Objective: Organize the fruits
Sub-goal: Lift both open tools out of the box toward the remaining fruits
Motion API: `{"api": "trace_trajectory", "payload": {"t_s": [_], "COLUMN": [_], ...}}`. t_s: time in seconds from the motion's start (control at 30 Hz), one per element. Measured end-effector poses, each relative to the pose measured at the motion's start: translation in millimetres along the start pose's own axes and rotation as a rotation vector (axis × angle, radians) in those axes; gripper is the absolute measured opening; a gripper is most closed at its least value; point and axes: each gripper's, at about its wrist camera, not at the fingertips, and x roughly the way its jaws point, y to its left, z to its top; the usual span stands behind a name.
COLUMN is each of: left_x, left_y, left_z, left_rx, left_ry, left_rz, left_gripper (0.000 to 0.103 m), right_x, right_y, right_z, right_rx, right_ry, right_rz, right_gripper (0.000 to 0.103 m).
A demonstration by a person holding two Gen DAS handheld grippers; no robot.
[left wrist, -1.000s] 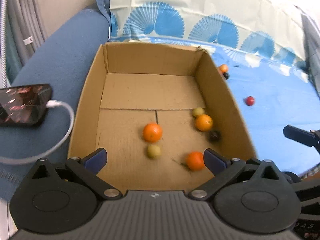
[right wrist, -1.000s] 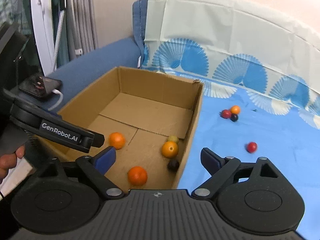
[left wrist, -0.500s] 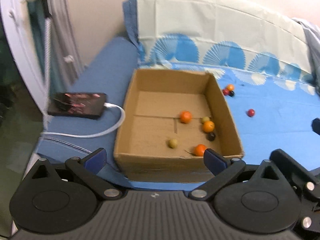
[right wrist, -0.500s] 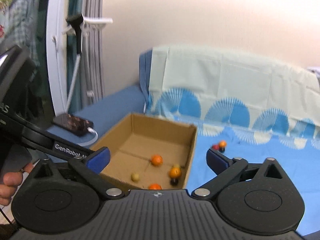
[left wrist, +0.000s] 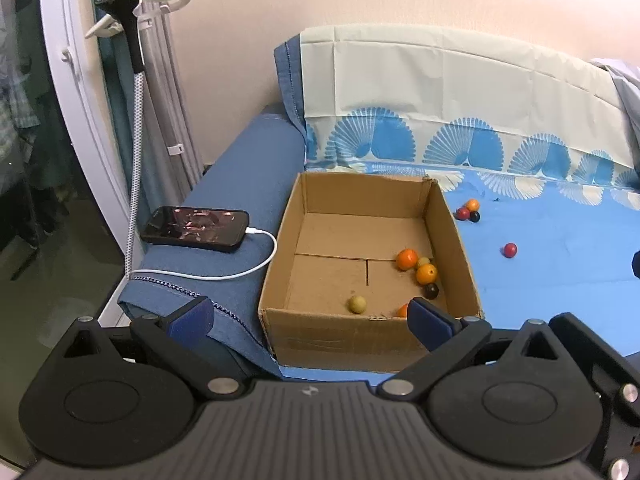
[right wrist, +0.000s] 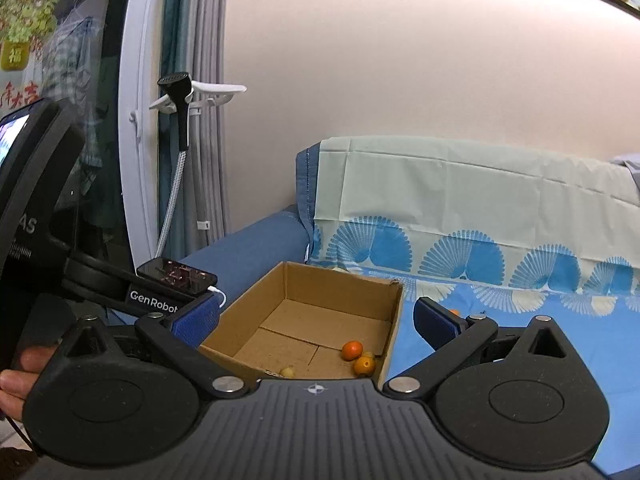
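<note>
An open cardboard box (left wrist: 360, 196) (right wrist: 340, 284) sits on the blue-covered sofa. Inside it lie several small fruits: oranges (left wrist: 407, 259) (right wrist: 352, 349), a yellow-green ball (left wrist: 357, 304) and a dark one (left wrist: 431, 290). More small fruits rest on the blue sheet to the box's right: a cluster of three (left wrist: 468, 211) and a single red one (left wrist: 510, 250). My left gripper (left wrist: 308, 320) hangs open, empty, back from the box's near wall. My right gripper (right wrist: 316, 316) is open and empty too, above and before the box. The left tool shows at the right wrist view's left edge.
A phone (left wrist: 196, 227) on a white cable (left wrist: 224, 276) lies on the sofa arm left of the box. A patterned cloth (left wrist: 460, 120) drapes the backrest. A white rack and hose (left wrist: 136, 80) stand by the window at left. A hand (right wrist: 16, 384) grips the left tool.
Both grippers have pulled back and up from the box, so it looks smaller and farther. The right view has tilted up toward the wall. One orange in the box has rolled right.
</note>
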Motion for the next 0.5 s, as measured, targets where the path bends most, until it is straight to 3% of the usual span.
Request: {"api": "trace_trajectory", "payload": {"t_s": [0.13, 0.5], "left_x": [0, 24], "left_y": [1, -17], "left_z": [0, -1], "left_rx": [-0.027, 0.072], "left_ry": [0.001, 0.068], "left_rz": [-0.009, 0.002], "left_gripper": [0.103, 0.103], "right_x": [2, 18], "right_y": [-5, -14], "right_z": [-3, -10], "right_rx": [0.028, 0.053], "right_ry": [0.002, 0.038], "right_rz": [-0.012, -0.016], "right_gripper": [0.102, 0.102]}}
